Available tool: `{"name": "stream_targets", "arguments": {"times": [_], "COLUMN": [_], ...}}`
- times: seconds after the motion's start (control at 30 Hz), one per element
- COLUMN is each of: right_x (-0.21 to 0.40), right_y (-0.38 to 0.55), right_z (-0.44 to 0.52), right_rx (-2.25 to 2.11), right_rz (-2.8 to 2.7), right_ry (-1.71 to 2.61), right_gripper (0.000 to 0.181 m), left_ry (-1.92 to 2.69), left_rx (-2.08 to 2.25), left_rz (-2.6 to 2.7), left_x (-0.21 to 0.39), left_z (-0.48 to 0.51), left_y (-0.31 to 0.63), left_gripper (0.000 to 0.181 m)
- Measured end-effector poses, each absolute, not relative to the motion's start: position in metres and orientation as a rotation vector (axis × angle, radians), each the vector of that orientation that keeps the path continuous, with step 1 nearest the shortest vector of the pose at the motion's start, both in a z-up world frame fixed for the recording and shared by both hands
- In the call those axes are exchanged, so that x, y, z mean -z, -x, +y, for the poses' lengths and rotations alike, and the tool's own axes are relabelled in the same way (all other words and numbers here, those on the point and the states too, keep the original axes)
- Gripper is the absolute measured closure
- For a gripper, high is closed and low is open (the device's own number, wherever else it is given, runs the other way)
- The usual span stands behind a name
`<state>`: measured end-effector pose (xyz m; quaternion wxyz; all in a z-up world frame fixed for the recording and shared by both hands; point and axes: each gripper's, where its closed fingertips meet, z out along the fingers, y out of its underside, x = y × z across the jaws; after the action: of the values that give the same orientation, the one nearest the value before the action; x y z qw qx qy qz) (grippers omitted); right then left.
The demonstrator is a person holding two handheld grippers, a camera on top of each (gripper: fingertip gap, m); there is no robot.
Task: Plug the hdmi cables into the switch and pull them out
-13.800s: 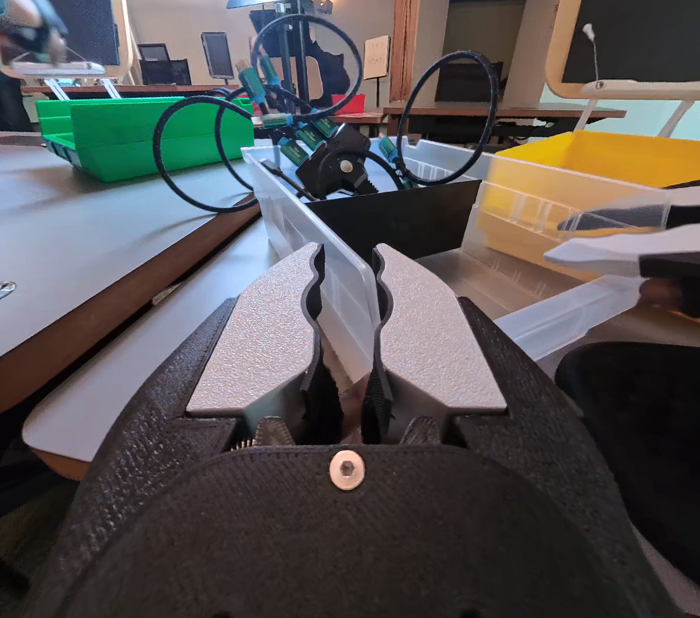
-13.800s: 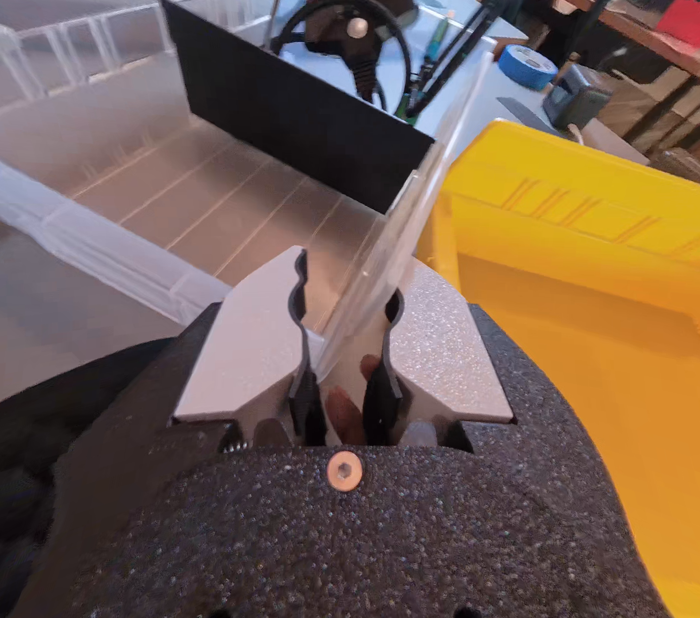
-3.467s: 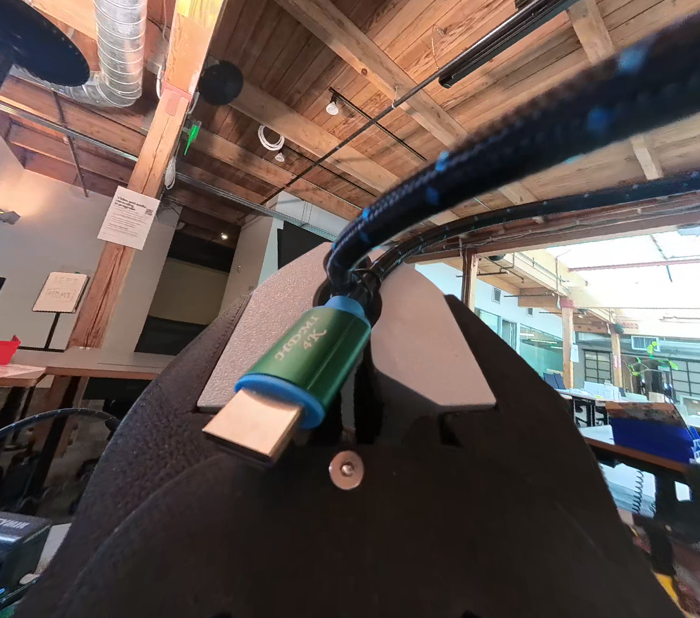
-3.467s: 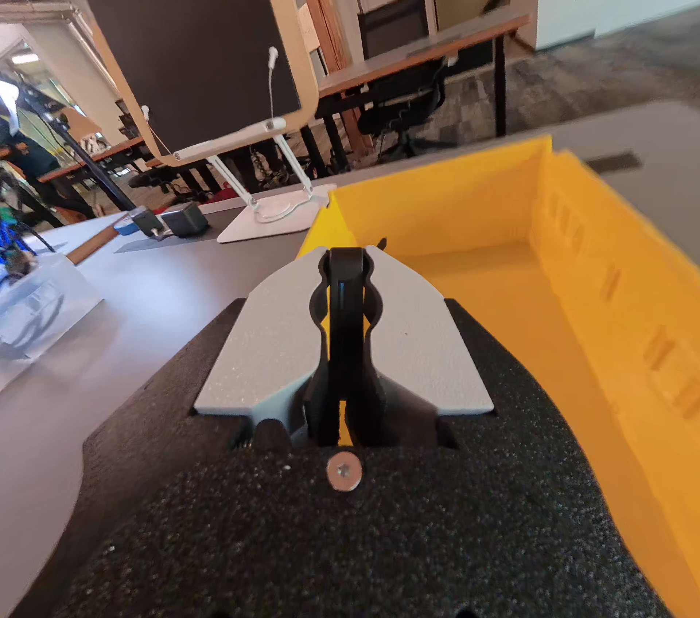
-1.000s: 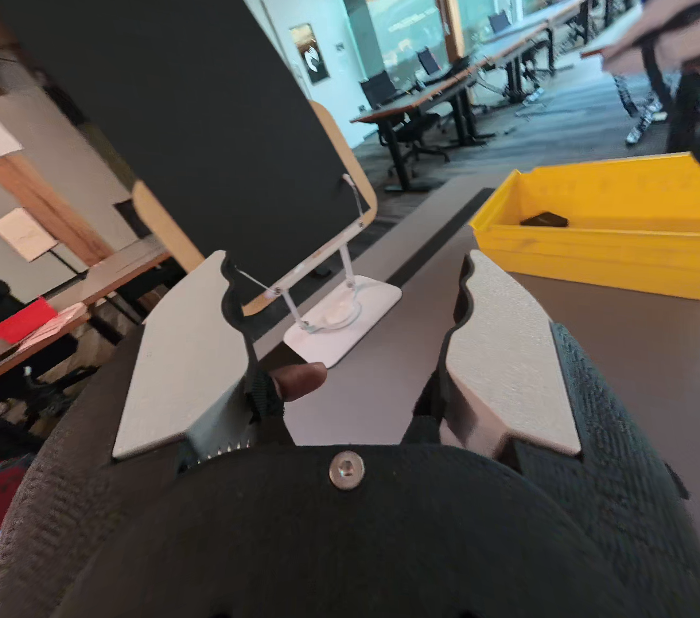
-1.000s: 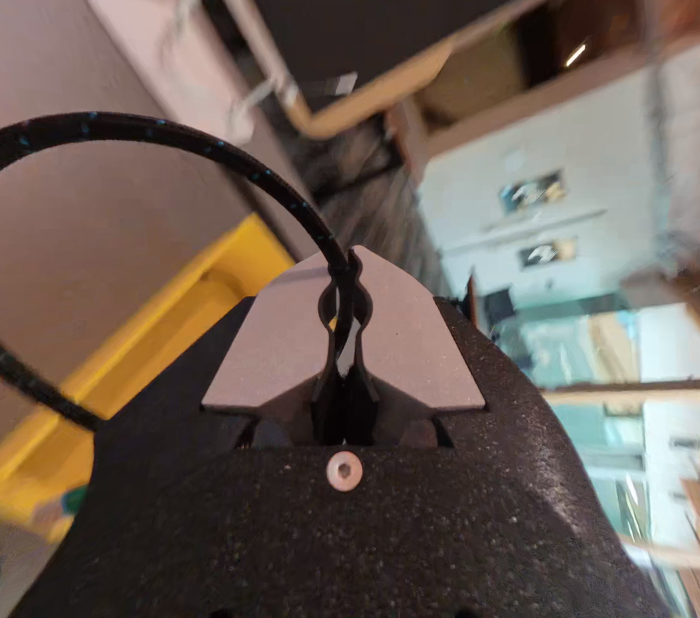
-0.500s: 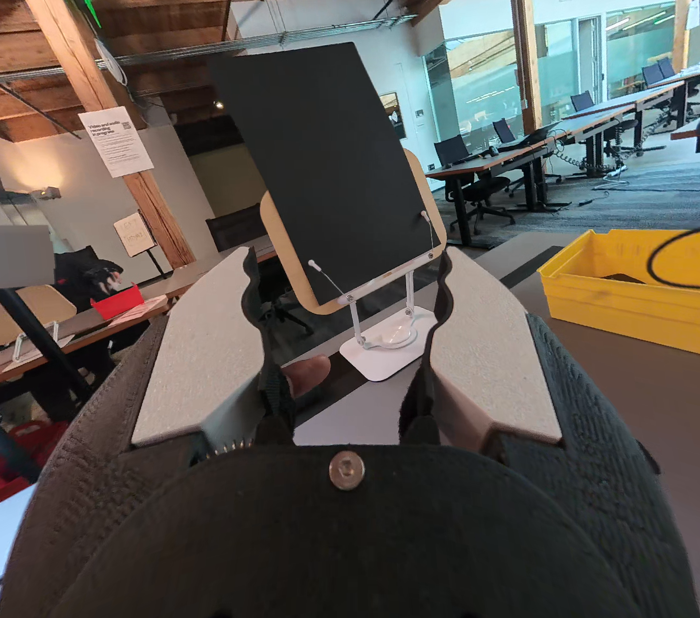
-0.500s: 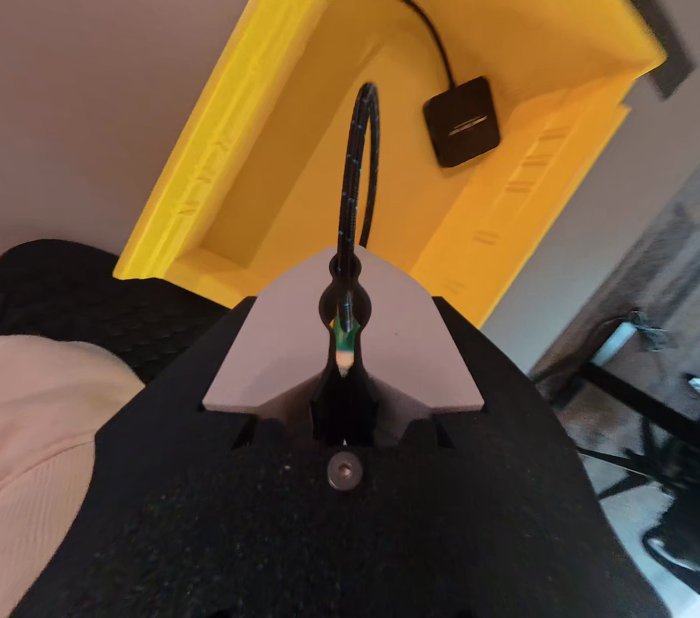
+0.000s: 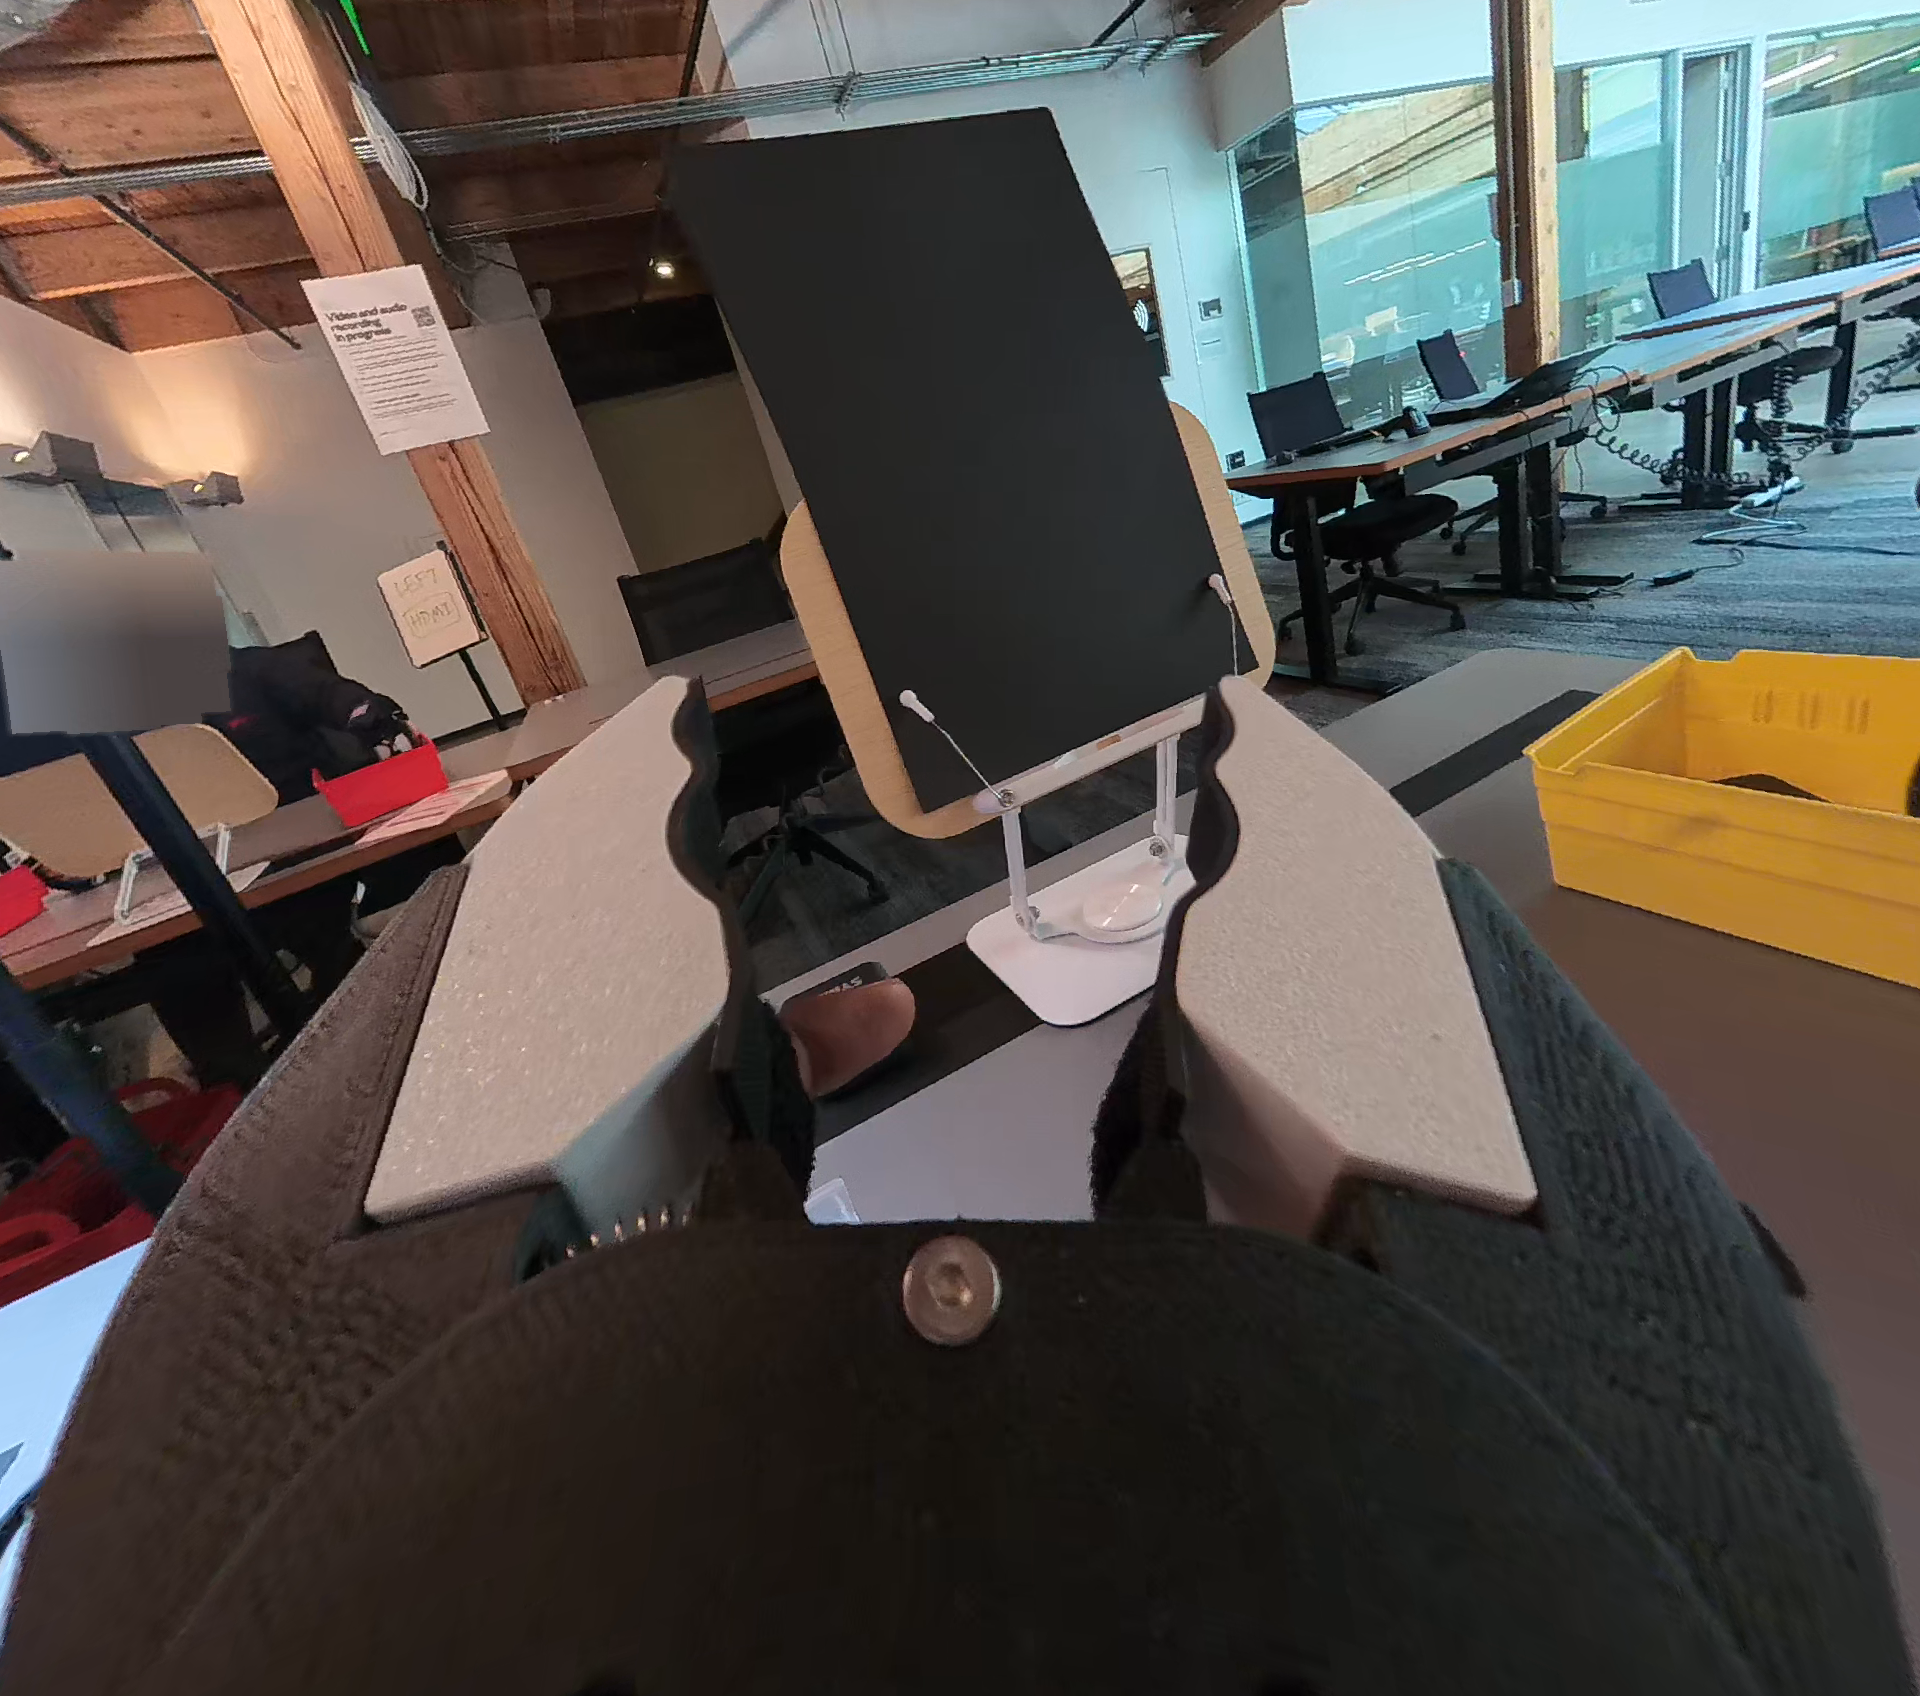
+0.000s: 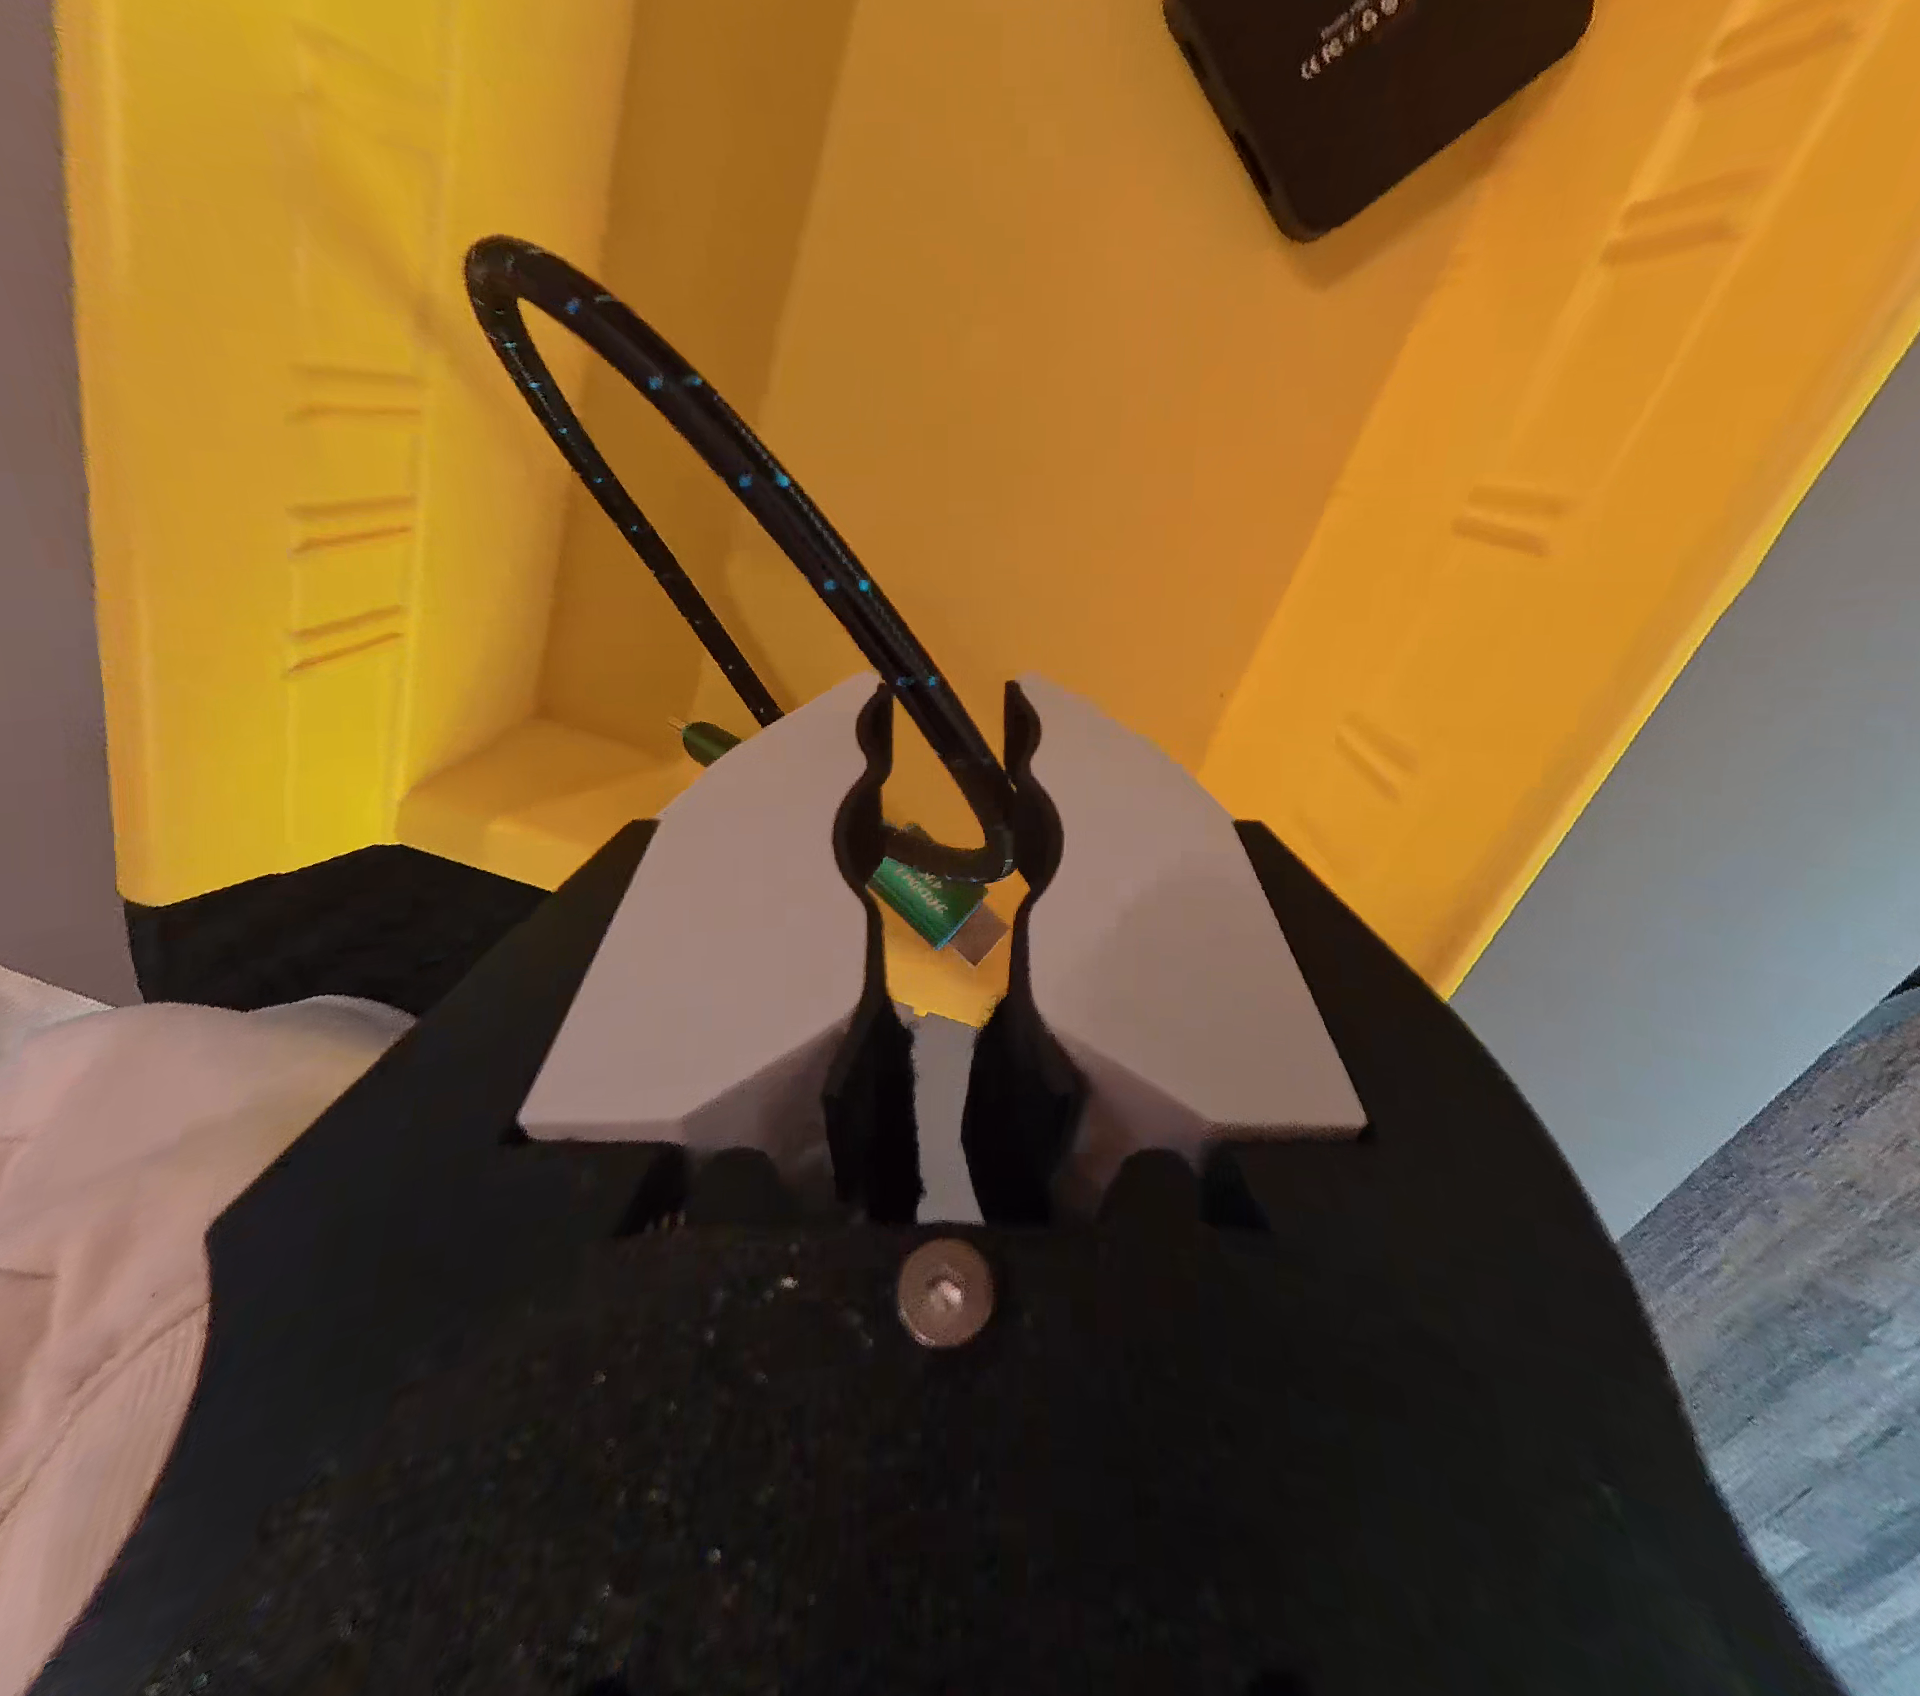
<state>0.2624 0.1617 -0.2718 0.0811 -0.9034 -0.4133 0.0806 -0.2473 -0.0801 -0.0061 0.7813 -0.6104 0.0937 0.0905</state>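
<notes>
In the right wrist view my right gripper (image 10: 943, 701) points down into the yellow bin (image 10: 343, 296). Its jaws stand a little apart. A black braided HDMI cable (image 10: 665, 399) with blue flecks loops up from between them and lies loosely against the right finger. Its green plug (image 10: 925, 903) shows in the gap, and the other green plug end (image 10: 707, 737) peeks out left of the fingers. The black switch (image 10: 1371, 5) lies on the bin floor at the upper right. My left gripper (image 9: 951, 711) is open, empty and held above the table. The bin (image 9: 1714, 825) is to its right.
A black board on a white stand (image 9: 966, 451) stands on the grey table straight ahead of the left gripper. A fingertip (image 9: 847, 1028) shows between the left jaws. A pale sleeve (image 10: 104, 1231) is at the lower left. Desks and office chairs (image 9: 1371, 524) stand beyond.
The right jaws have parted from shut on the cable, and the cable now hangs loose in the gap. The right gripper has moved nearer the bin. The left gripper stays open.
</notes>
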Motion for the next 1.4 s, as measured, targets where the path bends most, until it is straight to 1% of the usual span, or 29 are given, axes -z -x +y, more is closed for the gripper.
{"name": "stream_targets", "arguments": {"times": [0.17,0.33,0.4,0.53,0.57,0.63,0.67,0.73,0.77,0.83,1.03,1.13,1.17,1.2,1.33,1.4], "right_x": [0.267,0.255,0.25,0.229,0.223,0.21,0.203,0.191,0.185,0.169,0.12,0.093,0.084,0.075,0.045,0.035], "right_y": [-0.268,-0.271,-0.275,-0.272,-0.271,-0.271,-0.271,-0.268,-0.268,-0.267,-0.258,-0.254,-0.253,-0.251,-0.236,-0.231], "right_z": [0.166,0.174,0.177,0.196,0.201,0.213,0.219,0.227,0.231,0.236,0.239,0.237,0.236,0.234,0.221,0.215], "right_rx": [-0.199,-0.12,-0.05,0.059,0.088,0.156,0.179,0.192,0.185,0.153,0.052,0.013,-0.003,-0.023,-0.113,-0.124], "right_rz": [-1.153,-1.068,-1.063,-1.071,-1.072,-1.048,-1.013,-0.967,-0.927,-0.836,-0.685,-0.614,-0.589,-0.569,-0.567,-0.573], "right_ry": [2.714,2.679,2.658,2.47,2.411,2.311,2.262,2.188,2.161,2.108,1.889,1.771,1.729,1.687,1.52,1.457], "right_gripper": [0.141,0.11,0.101,0.076,0.068,0.052,0.035,0.033,0.033,0.033,0.033,0.033,0.033,0.033,0.033,0.034], "left_ry": [1.301,1.254,1.234,1.27,1.291,1.327,1.337,1.35,1.362,1.379,1.484,1.571,1.602,1.639,1.821,1.921], "left_rx": [-0.23,-0.206,-0.193,-0.212,-0.229,-0.292,-0.331,-0.407,-0.448,-0.528,-0.546,-0.547,-0.55,-0.54,-0.466,-0.407], "left_rz": [0.139,0.04,-0.004,-0.063,-0.071,-0.119,-0.158,-0.218,-0.235,-0.274,-0.33,-0.369,-0.378,-0.384,-0.401,-0.441], "left_x": [0.002,-0.004,-0.007,0.0,0.003,0.01,0.012,0.015,0.017,0.022,0.047,0.066,0.073,0.082,0.127,0.155], "left_z": [-0.083,-0.088,-0.092,-0.096,-0.097,-0.1,-0.102,-0.109,-0.112,-0.12,-0.123,-0.118,-0.115,-0.112,-0.093,-0.083], "left_y": [0.258,0.271,0.276,0.29,0.294,0.308,0.317,0.332,0.339,0.352,0.371,0.38,0.383,0.386,0.392,0.397], "left_gripper": [0.093,0.093,0.093,0.092,0.09,0.077,0.07,0.048,0.04,0.036,0.038,0.043,0.047,0.05,0.054,0.06]}}
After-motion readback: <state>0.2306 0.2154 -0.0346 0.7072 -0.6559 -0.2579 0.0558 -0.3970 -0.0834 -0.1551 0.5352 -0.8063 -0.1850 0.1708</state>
